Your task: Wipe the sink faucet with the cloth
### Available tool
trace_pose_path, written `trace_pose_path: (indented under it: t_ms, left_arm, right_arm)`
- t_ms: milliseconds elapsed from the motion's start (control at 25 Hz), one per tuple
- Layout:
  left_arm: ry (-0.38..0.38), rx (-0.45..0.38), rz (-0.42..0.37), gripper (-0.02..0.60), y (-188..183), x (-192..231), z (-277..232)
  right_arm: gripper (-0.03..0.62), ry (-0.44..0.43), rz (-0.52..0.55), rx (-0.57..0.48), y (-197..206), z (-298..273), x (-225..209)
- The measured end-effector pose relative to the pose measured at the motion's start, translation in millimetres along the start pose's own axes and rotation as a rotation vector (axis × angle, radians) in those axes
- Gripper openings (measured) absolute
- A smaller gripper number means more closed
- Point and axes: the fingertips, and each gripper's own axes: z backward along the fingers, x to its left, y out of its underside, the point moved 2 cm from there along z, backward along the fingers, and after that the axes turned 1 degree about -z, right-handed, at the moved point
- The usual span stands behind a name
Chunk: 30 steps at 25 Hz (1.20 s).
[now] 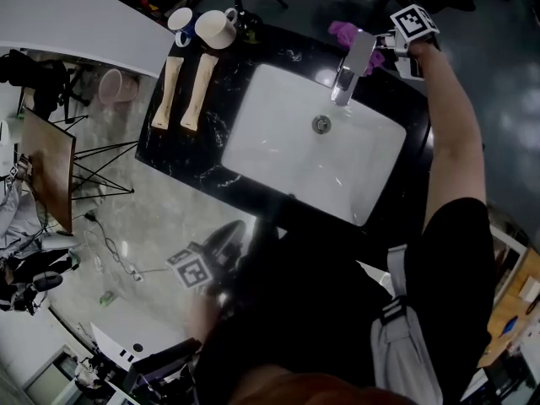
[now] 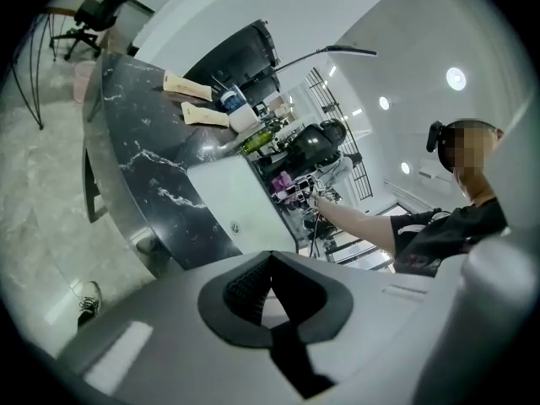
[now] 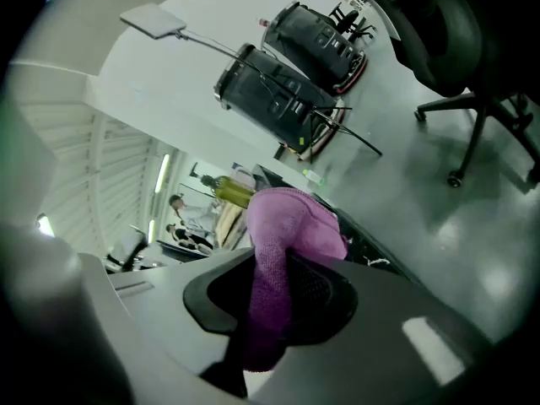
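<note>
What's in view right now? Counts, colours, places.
sink: 1, white, set in the counter
counter: 1, black marbled
faucet: 1, chrome, sink's far edge
drain: 1, metal, sink floor
mugs: 2, one cream, one white, counter's far left corner
tan pieces: 2, side by side left of the sink; kind unclear
bin: 1, pink, floor left of the counter
cloth: 1, purple, by the faucet top
left gripper: grey, shut, empty, on the near side of the counter
right gripper: grey, shut on the cloth
</note>
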Motion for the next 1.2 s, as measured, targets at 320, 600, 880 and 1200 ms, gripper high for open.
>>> trace_pose_path:
  t_ms: [320,600,880,1200]
  left_arm:
    - [-0.024,-0.015,0.02,-0.003,2.4,6.0,3.9]
    - [-0.005,-0.01,0.006,-0.003,-0.5,7.4,1.8]
    - [0.063,0.01,-0.024,-0.003,-12.8,14.2,2.5]
    - [0.194,0.049,-0.133,-0.003,-40.2,8.3,24.3]
  right_arm:
    - [0.084,0.16,0.039,0.153,9.4,-26.6,-29.7]
    - [0.085,0.138,0.047,0.062,8.1,-25.2,-31.1]
    - [0.087,-0.04,0.079,-0.326,2.6,28.0,16.5]
    - [0.087,-0.103,0.168,-0.638,30.2,86.4,103.6]
